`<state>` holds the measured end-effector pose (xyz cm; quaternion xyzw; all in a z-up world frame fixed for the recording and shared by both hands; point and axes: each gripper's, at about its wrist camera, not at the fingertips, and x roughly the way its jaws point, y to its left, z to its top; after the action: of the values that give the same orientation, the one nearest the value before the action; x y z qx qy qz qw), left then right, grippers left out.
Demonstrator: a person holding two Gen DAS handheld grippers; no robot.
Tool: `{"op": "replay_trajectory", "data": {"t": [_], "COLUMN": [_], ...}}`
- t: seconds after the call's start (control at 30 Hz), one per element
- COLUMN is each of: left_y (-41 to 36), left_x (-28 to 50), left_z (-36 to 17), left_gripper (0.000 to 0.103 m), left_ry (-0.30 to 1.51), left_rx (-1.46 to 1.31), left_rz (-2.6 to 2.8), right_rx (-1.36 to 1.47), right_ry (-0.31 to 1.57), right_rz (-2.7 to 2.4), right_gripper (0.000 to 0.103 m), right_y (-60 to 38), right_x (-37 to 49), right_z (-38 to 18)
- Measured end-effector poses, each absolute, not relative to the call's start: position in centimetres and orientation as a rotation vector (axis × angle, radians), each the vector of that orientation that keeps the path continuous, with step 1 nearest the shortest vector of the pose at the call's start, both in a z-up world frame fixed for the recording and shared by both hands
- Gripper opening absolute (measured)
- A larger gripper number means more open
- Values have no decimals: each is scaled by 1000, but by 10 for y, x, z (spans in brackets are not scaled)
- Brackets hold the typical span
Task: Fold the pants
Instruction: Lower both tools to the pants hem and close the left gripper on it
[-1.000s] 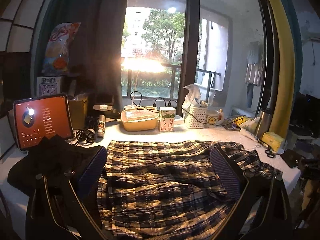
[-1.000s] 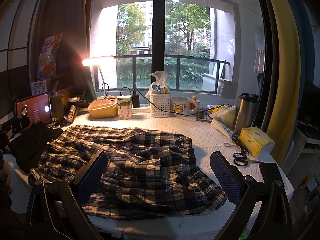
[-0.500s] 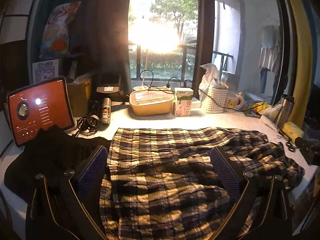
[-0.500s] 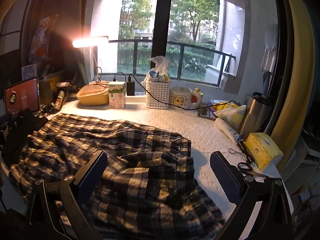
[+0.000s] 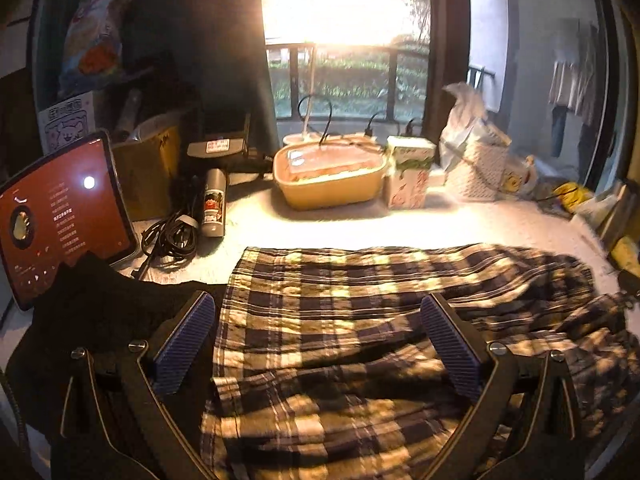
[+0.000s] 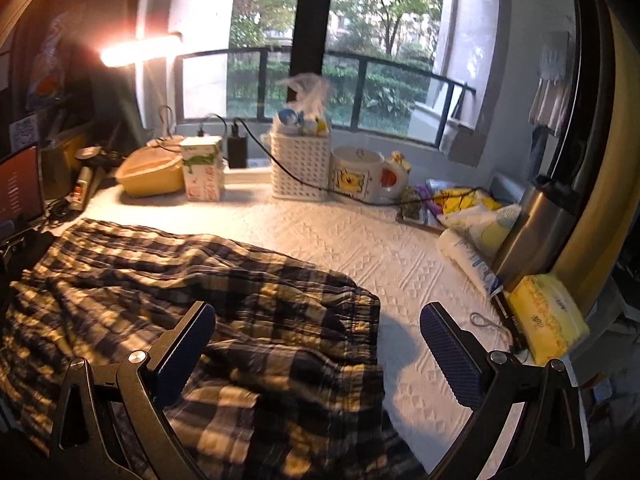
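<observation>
Pants: plaid pants (image 5: 360, 320), dark navy and cream checks, crumpled in soft ridges and spread flat across the table (image 6: 360, 240).
Fabric: thin woven cloth; a gathered edge lies at its right end (image 6: 360, 320).
Table cover: white, embossed with a diamond pattern.
Left gripper (image 5: 318, 346): jaws spread wide above the pants, grasping nothing; ribbed blue pads (image 5: 184, 348).
Right gripper (image 6: 318, 350): released too, straddling the gathered edge.
Neighbour: black garment (image 5: 88, 312) touching the pants' left end.
</observation>
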<state>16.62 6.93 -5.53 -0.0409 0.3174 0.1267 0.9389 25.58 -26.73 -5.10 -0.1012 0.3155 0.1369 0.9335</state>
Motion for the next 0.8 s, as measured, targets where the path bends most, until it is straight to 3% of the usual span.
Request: {"op": "replay_trajectory", "data": {"t": [0.73,0.77,0.8], "left_y": [133,135,136], "left_x": [248,251,255], "left_z": [-114,-115,-116], "left_gripper": [101,101,101], "left_ry": [908,918,926], "left_rx": [-134,-138,-134], "left_rz": [243,233,220], "right_rx": [-86,-78,-70], "right_ry": [917,937,963], "right_rz": [369,374,379], "right_gripper": [103,102,95], "right_y": [-283,-283,-283], "right_x": [386,393,398], "right_z": [-90,-95,-101]}}
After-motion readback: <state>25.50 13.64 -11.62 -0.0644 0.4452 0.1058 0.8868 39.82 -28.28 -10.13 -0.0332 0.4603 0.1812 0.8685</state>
